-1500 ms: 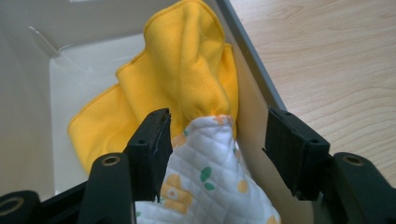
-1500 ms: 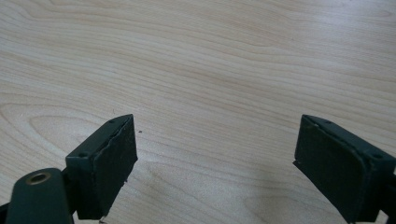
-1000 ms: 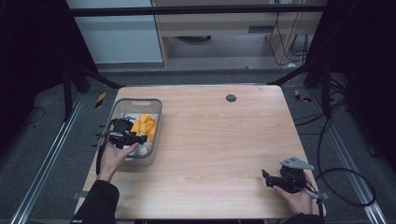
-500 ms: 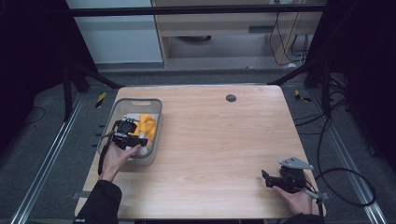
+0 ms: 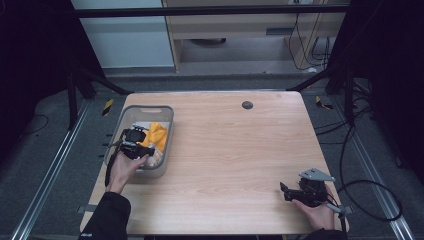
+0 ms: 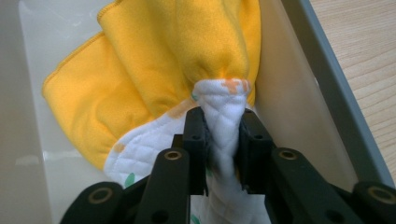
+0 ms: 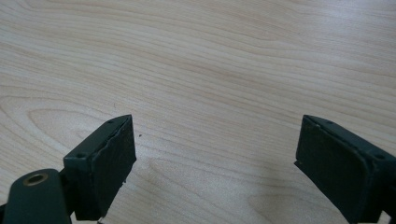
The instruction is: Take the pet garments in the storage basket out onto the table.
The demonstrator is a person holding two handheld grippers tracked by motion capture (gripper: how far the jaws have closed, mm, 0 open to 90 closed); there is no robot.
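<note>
High view: at a light wooden worktop (image 5: pixel 235 150), a person's left hand (image 5: pixel 125 170) holds the left gripper (image 5: pixel 136 142) down inside a grey plastic bin (image 5: pixel 167 112) that sits at the worktop's left edge, while the right gripper (image 5: pixel 290 192) rests low near the front right corner, well apart from the bin. In the left gripper view, the 2 black jaws are clamped together on a bunched fold of a cloth (image 6: pixel 149 70), yellow on 1 face and quilted white with small orange and green marks on the other, which lies in the bin against its pale inner wall (image 6: pixel 289 102). The pinch sits at a gathered peak of the fabric, with the yellow layers fanning away above it and the white backing squeezed between the pads. In the right gripper view, the 2 jaws stand wide apart over bare wood grain, with nothing between them. The step in hand appears to be the grasp itself, made secure before the cloth is drawn out of the bin. The next move would call for a lift straight up, high enough for the trailing edges to clear the rim, then a carry to the right over open worktop. The pinch looks narrow, so a slow lift would help keep the loose folds from snagging on the wall, and the right gripper looks ready to take a free corner.
</note>
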